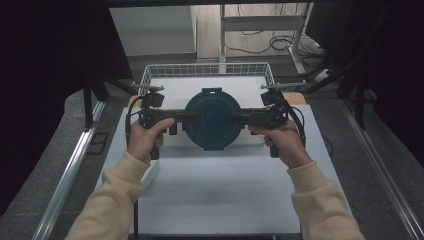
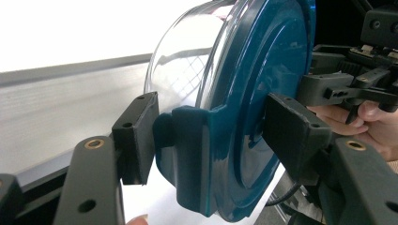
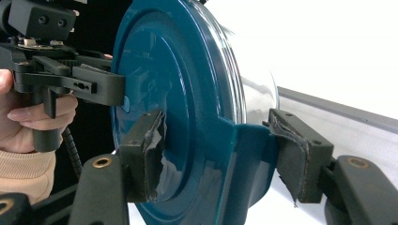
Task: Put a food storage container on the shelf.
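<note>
No lettering, label, brand, number or sign can be read anywhere here. The blue lid [image 1: 212, 119] is plain moulded plastic with raised rings and no print, and the black jaws either side of it carry only screw holes.

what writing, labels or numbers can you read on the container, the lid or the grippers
None: no readable text on the blue lid, the clear container under it, the left gripper, the right gripper or the wire basket.
</note>
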{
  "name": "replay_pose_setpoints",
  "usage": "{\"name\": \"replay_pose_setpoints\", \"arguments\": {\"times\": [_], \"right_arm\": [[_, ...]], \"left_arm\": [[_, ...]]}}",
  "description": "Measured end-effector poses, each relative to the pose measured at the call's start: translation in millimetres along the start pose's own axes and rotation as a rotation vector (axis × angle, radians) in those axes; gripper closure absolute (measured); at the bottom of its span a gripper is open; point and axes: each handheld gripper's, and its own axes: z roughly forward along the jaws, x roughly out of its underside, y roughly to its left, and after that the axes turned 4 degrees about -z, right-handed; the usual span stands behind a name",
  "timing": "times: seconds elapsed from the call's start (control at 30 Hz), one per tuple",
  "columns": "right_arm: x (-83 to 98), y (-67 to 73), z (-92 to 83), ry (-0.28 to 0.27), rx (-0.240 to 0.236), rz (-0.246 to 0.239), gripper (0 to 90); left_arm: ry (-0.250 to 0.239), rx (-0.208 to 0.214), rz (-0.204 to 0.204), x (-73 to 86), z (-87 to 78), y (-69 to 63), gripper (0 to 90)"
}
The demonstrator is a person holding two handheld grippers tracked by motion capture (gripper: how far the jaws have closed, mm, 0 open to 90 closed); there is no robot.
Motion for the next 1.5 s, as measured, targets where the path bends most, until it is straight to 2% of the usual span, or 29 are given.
{"name": "replay_pose_setpoints", "arguments": {"times": [0.2,0.5,0.8,1.0,1.13,1.23,1.33,1.5], "right_arm": [[-7.2,0.8,-0.4,-0.001,-0.001,-0.004,38.5],[-26.5,-0.8,-1.5,0.0,-0.003,-0.009,38.5],[-44.6,-1.9,-2.4,0.006,0.008,-0.028,38.5],[-57.3,-10.0,2.8,0.026,0.005,-0.043,38.6],[-63.8,-15.1,8.6,0.03,0.004,-0.036,38.6],[-68.9,-16.2,10.3,0.022,0.009,-0.039,38.6],[-71.8,-16.7,11.0,0.02,0.011,-0.042,38.6],[-75.4,-24.0,17.6,0.027,-0.003,-0.024,38.6]], "left_arm": [[-0.006,0.003,0.002,-6.6,-2.9,-1.5,37.8],[-0.009,-0.006,0.024,-26.3,-7.4,-5.8,37.8],[-0.013,0.013,0.011,-41.1,-7.8,-3.5,37.8],[-0.027,0.011,0.019,-48.9,-4.7,1.6,37.8],[-0.031,0.012,0.003,-55.2,-3.1,7.5,37.8],[-0.035,0.028,-0.02,-62.1,-2.9,12.2,37.8],[-0.039,0.029,-0.024,-63.3,-2.5,13.5,37.8],[-0.04,0.007,-0.026,-70.3,-2.0,16.2,37.8]]}}
